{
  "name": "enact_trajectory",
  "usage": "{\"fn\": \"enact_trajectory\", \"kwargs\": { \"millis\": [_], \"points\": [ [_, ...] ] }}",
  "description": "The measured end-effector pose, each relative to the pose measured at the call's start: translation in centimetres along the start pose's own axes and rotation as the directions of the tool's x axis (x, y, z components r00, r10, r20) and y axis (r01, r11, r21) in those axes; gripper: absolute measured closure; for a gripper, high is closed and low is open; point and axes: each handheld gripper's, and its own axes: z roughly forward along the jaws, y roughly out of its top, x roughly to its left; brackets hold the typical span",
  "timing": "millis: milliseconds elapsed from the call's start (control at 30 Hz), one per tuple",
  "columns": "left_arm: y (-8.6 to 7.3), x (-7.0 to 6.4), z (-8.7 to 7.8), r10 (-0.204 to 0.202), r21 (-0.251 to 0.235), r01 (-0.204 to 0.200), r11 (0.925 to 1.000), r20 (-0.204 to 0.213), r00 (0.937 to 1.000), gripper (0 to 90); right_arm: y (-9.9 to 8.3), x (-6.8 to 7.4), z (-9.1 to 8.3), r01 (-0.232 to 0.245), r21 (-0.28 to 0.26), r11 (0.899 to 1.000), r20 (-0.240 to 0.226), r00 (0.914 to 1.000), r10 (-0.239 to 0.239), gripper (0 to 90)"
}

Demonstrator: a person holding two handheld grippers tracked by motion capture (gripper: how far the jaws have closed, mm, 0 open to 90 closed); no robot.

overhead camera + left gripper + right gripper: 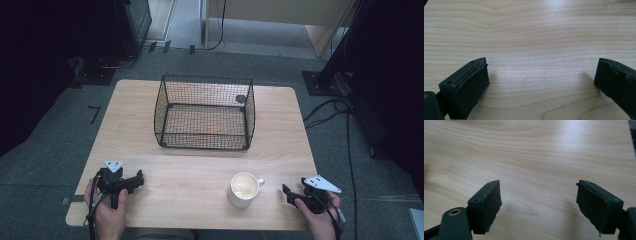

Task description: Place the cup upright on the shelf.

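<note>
While upright, mug [243,189] handle rightward

White mug [244,189] upright before basket [205,113]

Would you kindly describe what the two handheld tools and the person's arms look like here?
Both are black. The left tool and right tool each carry a grey three-cornered plate on top and trail a dark cable toward the person. Their jaws are blocky and black with worn edges; a brass-coloured rivet shows by one right jaw. No sleeves cover the forearms.
</note>
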Motion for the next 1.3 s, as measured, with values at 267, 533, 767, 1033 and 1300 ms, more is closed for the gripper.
{"fn": "enact_trajectory", "kwargs": {
  "millis": [267,533,767,1033,1300],
  "points": [
    [0.0,0.0,0.0,0.000,0.000,0.000,1.0000,0.000,1.0000,0.0,1.2,1.9,-1.1,0.039,-0.063,0.997,-0.077,0.9961,-0.044,29.7],
    [0.0,0.0,0.0,0.000,0.000,0.000,1.0000,0.000,1.0000,0.0,1.8,4.1,-0.6,0.070,-0.070,0.995,-0.193,0.9776,-0.083,36.3],
    [0.0,0.0,0.0,0.002,0.000,-0.002,1.0000,0.000,1.0000,0.0,2.1,5.9,0.2,0.096,-0.076,0.992,-0.279,0.9534,-0.114,39.1],
    [0.0,-0.1,0.0,0.004,0.000,-0.004,1.0000,0.002,1.0000,0.0,2.1,6.5,0.6,0.113,-0.088,0.990,-0.306,0.9424,-0.135,44.0],
    [0.1,-0.1,0.0,0.006,0.002,-0.006,1.0000,0.004,1.0000,0.0,2.0,7.9,0.3,0.167,-0.102,0.981,-0.351,0.9163,-0.193,43.1]
  ]
}}
